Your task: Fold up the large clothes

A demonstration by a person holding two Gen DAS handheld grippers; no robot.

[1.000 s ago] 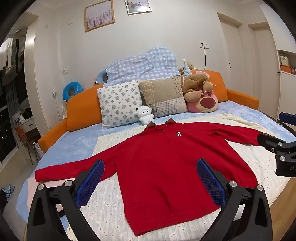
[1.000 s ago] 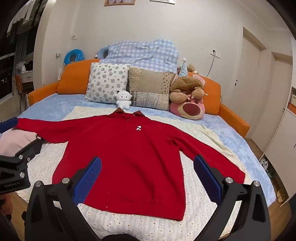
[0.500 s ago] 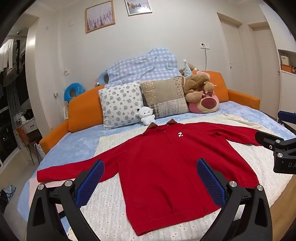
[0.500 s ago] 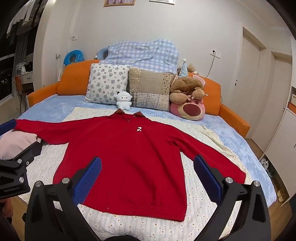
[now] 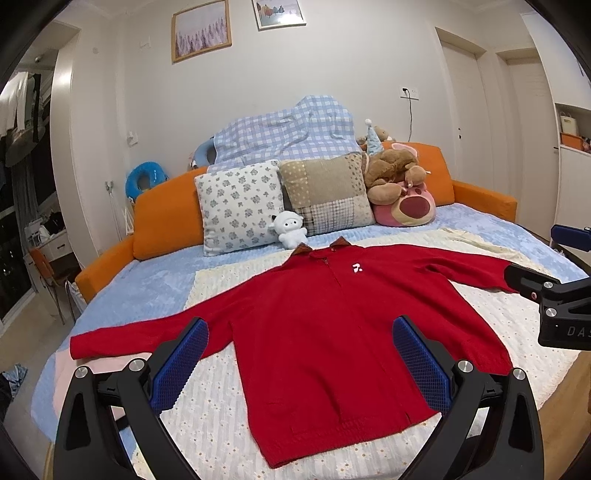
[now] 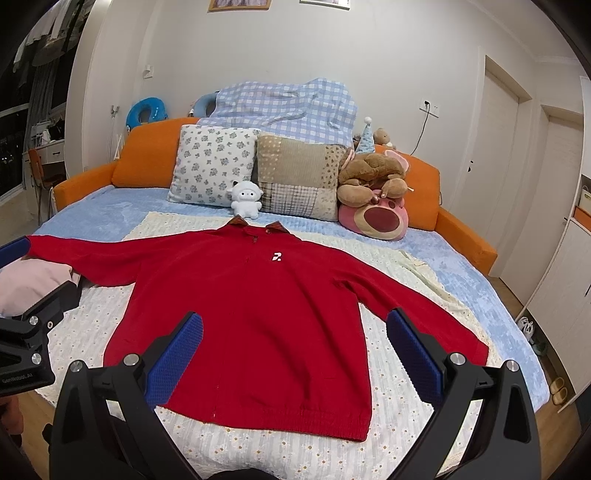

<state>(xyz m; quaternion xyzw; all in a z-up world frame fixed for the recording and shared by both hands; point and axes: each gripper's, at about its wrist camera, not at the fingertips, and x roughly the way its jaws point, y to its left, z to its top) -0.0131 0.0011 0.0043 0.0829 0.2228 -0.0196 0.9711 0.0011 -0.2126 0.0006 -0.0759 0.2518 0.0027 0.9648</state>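
Hovering Over a Flat Red Sweater

Spreading wide in the nearest part of each wrist view, the left gripper [image 5: 301, 362] and the right gripper [image 6: 293, 354] hang above the foot of the bed, blue pads well apart and nothing between them. Just beyond lies the red sweater [image 5: 332, 321], front up and flat on a cream floral blanket [image 5: 221, 417], hem toward the cameras, both sleeves stretched out sideways, a small white logo [image 6: 276, 257] on the chest. A pink cloth [image 6: 33, 284] sits under the sleeve end at the sweater's left edge as seen from the right wrist. Past the brown collar [image 6: 258, 226] stands a small white plush [image 5: 289, 229]. Behind it lean a floral pillow [image 5: 240, 206] and a patchwork pillow [image 5: 328, 195], with a brown bear [image 6: 373, 177] lying on a pink bear cushion [image 6: 376, 218]. A blue checked blanket [image 5: 288, 133] drapes over the orange headboard [image 5: 166, 214], and two framed pictures [image 5: 201, 29] hang on the wall.
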